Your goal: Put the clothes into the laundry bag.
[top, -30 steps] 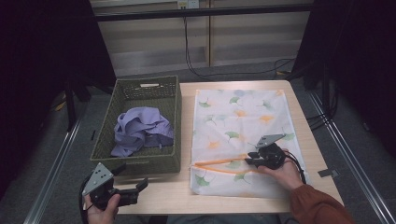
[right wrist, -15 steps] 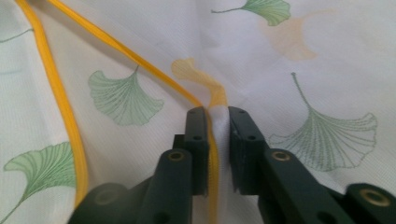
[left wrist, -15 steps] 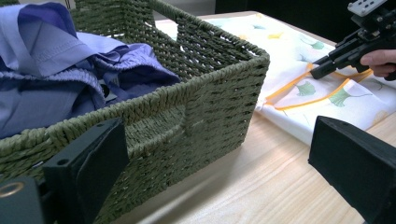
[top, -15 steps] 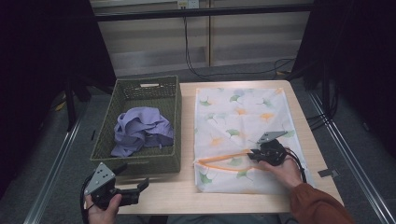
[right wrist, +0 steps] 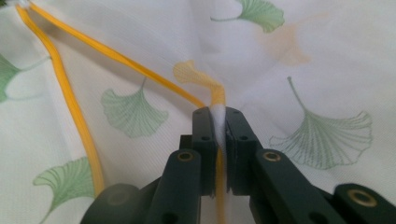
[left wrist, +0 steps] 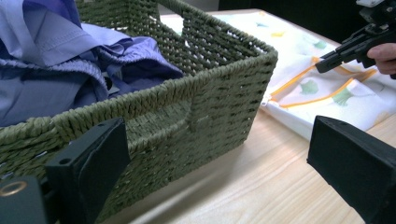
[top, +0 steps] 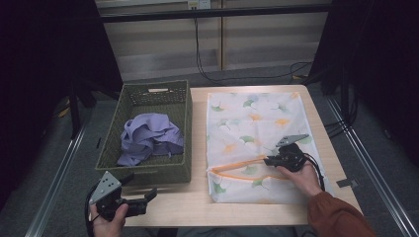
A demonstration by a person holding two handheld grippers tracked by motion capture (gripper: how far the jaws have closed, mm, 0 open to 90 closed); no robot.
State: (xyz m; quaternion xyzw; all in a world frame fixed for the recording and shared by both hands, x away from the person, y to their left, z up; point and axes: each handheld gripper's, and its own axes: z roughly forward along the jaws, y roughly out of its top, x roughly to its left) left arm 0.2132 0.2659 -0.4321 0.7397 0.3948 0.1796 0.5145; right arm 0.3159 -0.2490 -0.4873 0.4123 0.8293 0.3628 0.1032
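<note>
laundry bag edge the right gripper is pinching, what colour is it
Orange-yellow trim on the white laundry bag with green and orange leaf prints; the right gripper view shows it best.

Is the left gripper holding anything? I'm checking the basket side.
No: the left gripper has its jaws wide apart with nothing between them, facing the basket.

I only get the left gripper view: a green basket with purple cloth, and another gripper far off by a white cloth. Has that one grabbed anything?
Observer: Yes. The right gripper has just closed its jaws on the orange-trimmed edge of the leaf-print bag.
Operator: Is that bag open?
Observer: Its orange-edged mouth gapes slightly toward the basket.
Operator: And my own gripper?
Observer: The left gripper is open, at the table's near edge in front of the basket.
</note>
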